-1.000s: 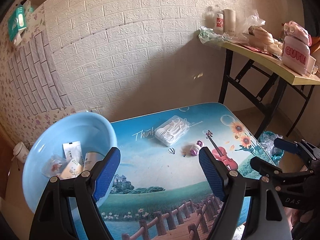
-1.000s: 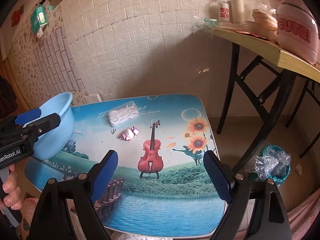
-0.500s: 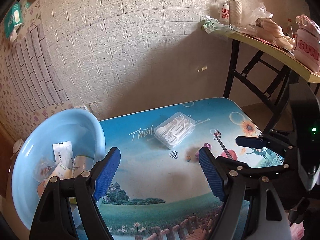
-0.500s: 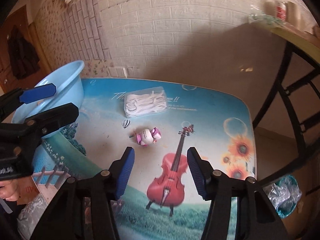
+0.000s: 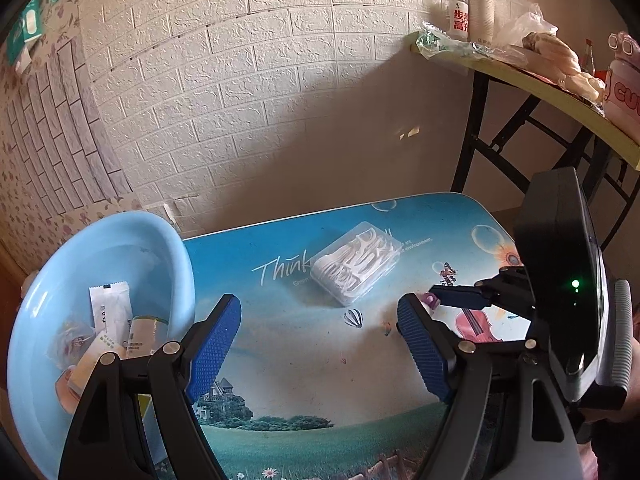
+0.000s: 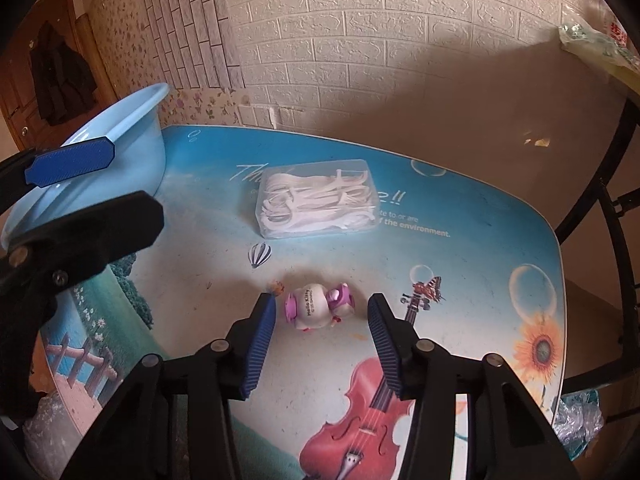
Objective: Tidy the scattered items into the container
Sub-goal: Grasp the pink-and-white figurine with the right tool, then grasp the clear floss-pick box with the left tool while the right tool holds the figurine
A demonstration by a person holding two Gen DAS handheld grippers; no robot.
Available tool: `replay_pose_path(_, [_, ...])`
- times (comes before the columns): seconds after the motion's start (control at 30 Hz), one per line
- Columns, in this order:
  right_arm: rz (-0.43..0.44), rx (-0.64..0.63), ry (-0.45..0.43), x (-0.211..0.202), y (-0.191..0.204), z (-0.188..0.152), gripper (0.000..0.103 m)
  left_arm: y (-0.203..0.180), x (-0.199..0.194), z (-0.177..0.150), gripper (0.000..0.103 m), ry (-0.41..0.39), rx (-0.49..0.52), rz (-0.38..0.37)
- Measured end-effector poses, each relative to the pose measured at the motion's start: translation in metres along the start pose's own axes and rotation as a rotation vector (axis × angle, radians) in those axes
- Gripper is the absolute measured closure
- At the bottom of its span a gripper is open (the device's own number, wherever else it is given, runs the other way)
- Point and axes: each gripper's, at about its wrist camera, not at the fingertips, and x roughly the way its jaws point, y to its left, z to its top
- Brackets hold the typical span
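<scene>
Low printed table [image 6: 460,208] against a white brick wall is holding the remaining clutter. Going left to right: blue basin [image 5: 120,236] is sitting at the table's left end with a few sachets already lying in it; left gripper [image 5: 320,350] is hanging just beside the basin, jaws standing about half apart with nothing between them, touching nothing. Further right, clear box of floss picks [image 6: 318,198] is lying flat near mid-table, long side running across the right wrist view. Nearer than that, small pink-and-white toy [image 6: 318,308] is lying on its side, long axis running across the gap of the right gripper [image 6: 322,340], so the pads are facing its two ends. Toy is sitting between the fingertips, slightly ahead of the pad centres. Right gripper's jaws are closing around it, but gaps are showing on both sides, so no grip yet. Right hand is clearly the nearer one; my read is the toy is the next pick.
</scene>
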Motion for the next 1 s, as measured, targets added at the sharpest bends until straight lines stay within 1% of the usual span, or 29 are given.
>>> replay_pose_path(0.1, [0.006, -0.012, -0.001, 0.001, 0.000, 0.002, 0.066, 0.000, 0.003, 0.001, 0.024, 0.001, 0.003, 0.002])
replay_pose_path(0.23, [-0.011, -0.022, -0.015, 0.000, 0.001, -0.001, 0.066, -0.002, 0.007, 0.003, 0.024, 0.002, 0.000, -0.003])
replay_pose_path(0.4, [-0.049, 0.052, -0.040, -0.011, -0.017, -0.008, 0.066, -0.015, 0.017, 0.010, 0.024, 0.004, -0.005, -0.013])
replay_pose_path(0.6, [-0.094, 0.119, -0.054, -0.026, -0.046, -0.019, 0.066, -0.031, 0.043, 0.020, 0.023, 0.020, -0.059, -0.028])
replay_pose_path(0.73, [-0.100, 0.131, -0.052, -0.032, -0.057, -0.025, 0.066, -0.040, 0.066, 0.025, 0.023, 0.035, -0.018, -0.008])
replay_pose_path(0.87, [-0.098, 0.143, -0.060, -0.035, -0.064, -0.028, 0.066, -0.038, 0.084, 0.027, 0.023, 0.044, 0.028, 0.009])
replay_pose_path(1.0, [-0.093, 0.149, -0.058, -0.033, -0.070, -0.028, 0.066, -0.030, 0.102, 0.028, 0.023, 0.088, 0.061, -0.012])
